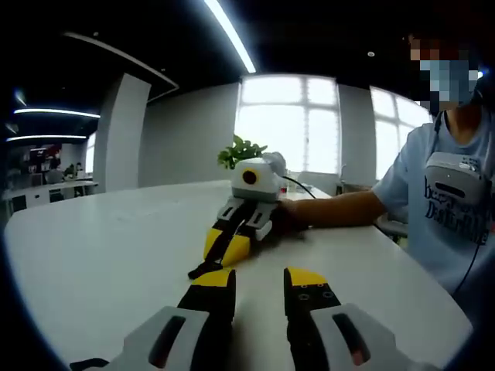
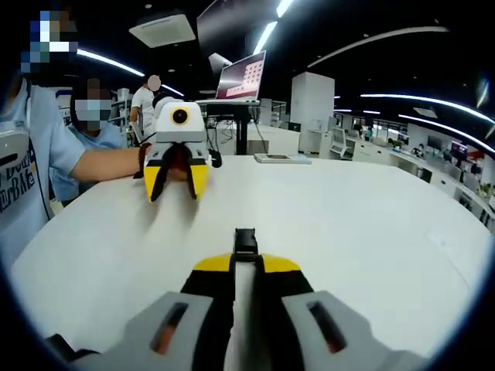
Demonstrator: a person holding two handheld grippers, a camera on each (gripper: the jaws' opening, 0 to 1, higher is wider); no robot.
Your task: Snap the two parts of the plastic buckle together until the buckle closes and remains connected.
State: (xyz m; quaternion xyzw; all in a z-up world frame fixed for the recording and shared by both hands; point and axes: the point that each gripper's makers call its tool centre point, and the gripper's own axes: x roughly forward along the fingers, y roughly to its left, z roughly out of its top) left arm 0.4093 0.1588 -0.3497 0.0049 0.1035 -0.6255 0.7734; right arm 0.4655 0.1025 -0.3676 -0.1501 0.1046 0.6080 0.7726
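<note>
The black plastic buckle part [image 1: 207, 268] lies low on the white round counter [image 1: 100, 255] in the left gripper view, clamped at the yellow tips of the right gripper [image 1: 224, 251], which reaches in from the far side with a person's hand behind it. The left gripper [image 1: 259, 282] rises from the near edge with its black-and-yellow fingers [image 1: 213, 297] apart and nothing between them, near the buckle part but not touching it. The room behind is a dim office with a white column at the left, a bright window at the far wall, a strip light on the dark ceiling and a small green plant [image 1: 240, 150] beyond the counter. A person in a light blue shirt [image 1: 441, 209] sits at the right.

In the right gripper view, the right gripper [image 2: 246, 264] has its fingers together on the black buckle part [image 2: 246, 242], which juts out past the tips over the bare counter [image 2: 363, 224]. The left gripper [image 2: 175, 184] stands well apart at the far left, its yellow fingers [image 2: 196, 179] spread. Beyond it are desks, a lit screen [image 2: 241, 76], a white column and people at the left.
</note>
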